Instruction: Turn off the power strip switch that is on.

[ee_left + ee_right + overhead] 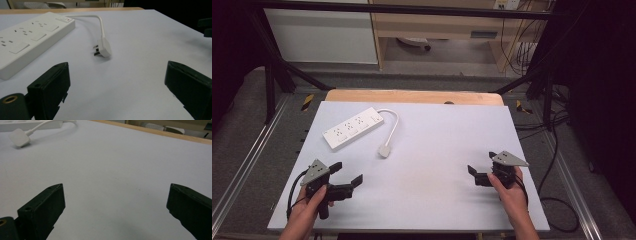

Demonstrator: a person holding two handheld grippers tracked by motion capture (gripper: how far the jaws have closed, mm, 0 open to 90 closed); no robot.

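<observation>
The white power strip [353, 128] lies flat on the counter [442, 145] in its far left quarter, set at a slant so that its switch end points toward the far edge and its other end toward the left edge. Its top shows three socket groups in a row, and in the left gripper view a small red-marked switch [65, 18] sits at the end where the cord leaves. The white cord [393, 122] bends out from that end, curves toward the near edge and ends in the white plug [384, 150], which rests on the counter just beside the strip's near side but apart from it; in the left gripper view the plug [103, 48] lies on its side with its metal pins pointing toward the strip. The left tool [347, 173], held in the person's left hand [309, 207], sits close to the near left corner, aimed toward the plug and strip, its two black jaws spread wide with nothing but bare counter between them. The right tool [482, 162], held in the right hand [510, 192], is near the right edge toward the near side, well apart from the strip, jaws likewise wide apart and gripping nothing. A strip of bare wood [412, 96] shows along the counter's far edge beyond the pale sheet.
</observation>
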